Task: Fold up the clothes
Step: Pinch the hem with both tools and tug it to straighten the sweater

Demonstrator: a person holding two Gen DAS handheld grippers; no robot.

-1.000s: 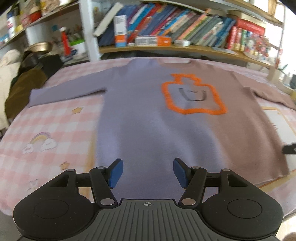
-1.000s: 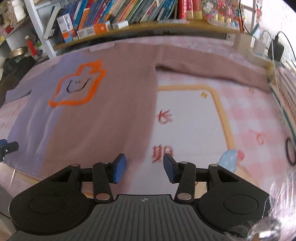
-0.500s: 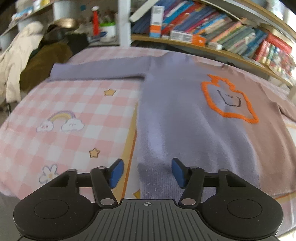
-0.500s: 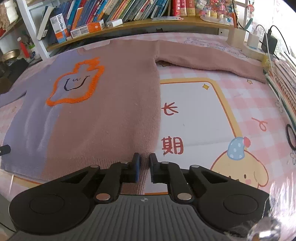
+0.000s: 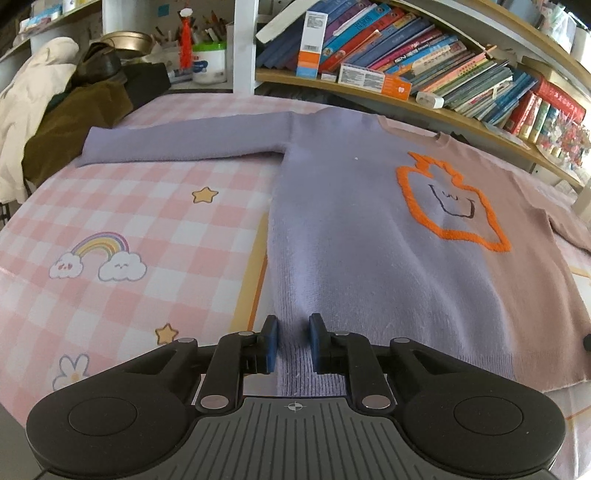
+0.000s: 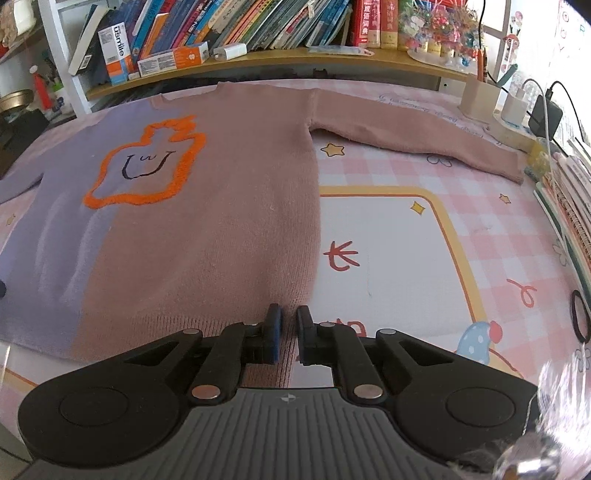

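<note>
Pinching sweater (image 5: 362,236) hem corners, left tongs (image 5: 292,341) just closing, right tongs (image 6: 287,334) clamped on it

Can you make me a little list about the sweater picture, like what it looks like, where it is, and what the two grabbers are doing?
thing: sweater, half purple, half pinkish-brown, with an orange outline face on the chest
lying: flat, sleeves spread out to the sides
under it: pink checked cloth with a rainbow and stars
behind it: shelf of books
left gripper: jaws have just been closing, pinching the purple bottom corner
right gripper: shut on the brown bottom corner
folded yet: no
</note>
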